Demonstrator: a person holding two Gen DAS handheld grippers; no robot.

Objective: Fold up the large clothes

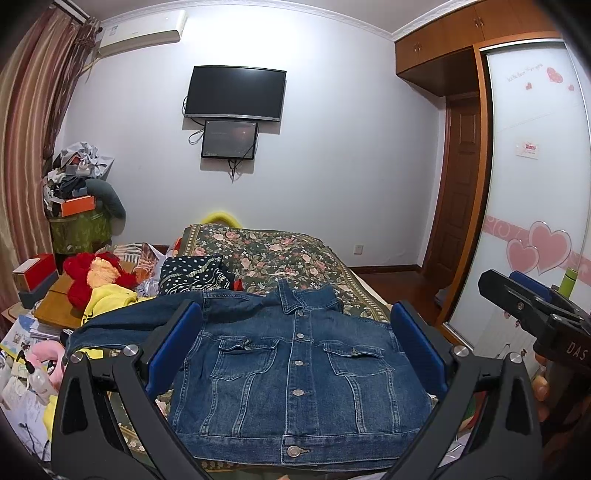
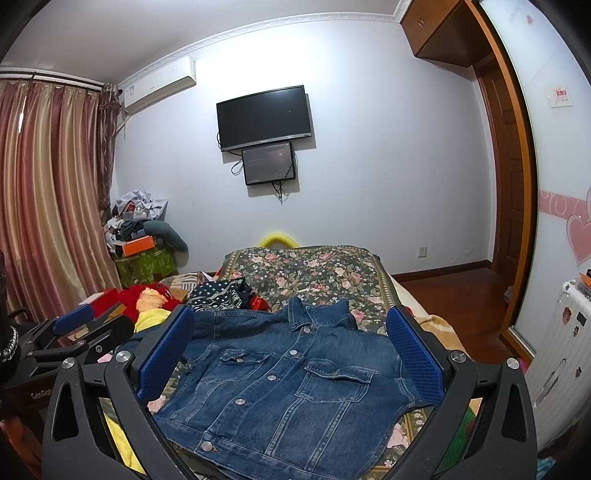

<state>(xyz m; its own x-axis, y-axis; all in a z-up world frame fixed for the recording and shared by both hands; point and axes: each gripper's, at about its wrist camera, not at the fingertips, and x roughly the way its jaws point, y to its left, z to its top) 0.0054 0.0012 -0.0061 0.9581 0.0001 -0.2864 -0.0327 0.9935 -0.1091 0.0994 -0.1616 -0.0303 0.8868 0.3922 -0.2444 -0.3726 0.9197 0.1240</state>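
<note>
Left claw (image 1: pixel 295 332): spread wide, blue pads apart, gripping nothing, held above the jacket. Right claw (image 2: pixel 290 336): likewise spread wide and empty, above the same garment; it also shows at the right edge of the left wrist view, held in a hand (image 1: pixel 543 395).

Jacket (image 1: pixel 299 376): dark blue denim, front up, buttoned, metal buttons in a line down the middle, two flap chest pockets, collar toward the far wall. Lies flat at the near end of the bed, hem nearest the cameras. One sleeve (image 1: pixel 122 328) stretches out to the left; the other sleeve is not visible.

Bed (image 1: pixel 280 254): covered with a dark green spread with pink flowers. Beyond the collar lies a dark dotted cloth (image 1: pixel 192 275), folded or bunched, with a little red fabric beside it. A yellow garment (image 1: pixel 107 299) sits just beside the outstretched sleeve.

Left of bed: red and orange plush (image 1: pixel 96 275), wooden board, red box, papers and small clutter. In the corner, a green-draped stand piled with clothes and an orange box (image 1: pixel 77 205).

Room: pale wall with a dark television (image 1: pixel 236 92) and a smaller screen (image 1: pixel 229 139) below it, cables hanging. Air conditioner (image 1: pixel 142 31) at upper left, striped curtains (image 1: pixel 26 147) on the left. On the right, a wooden wardrobe with a sliding white door (image 1: pixel 532 166) printed with pink hearts, and a brown room door behind it. White suitcase (image 2: pixel 561 354) at the right edge of the right wrist view. Wooden floor.
</note>
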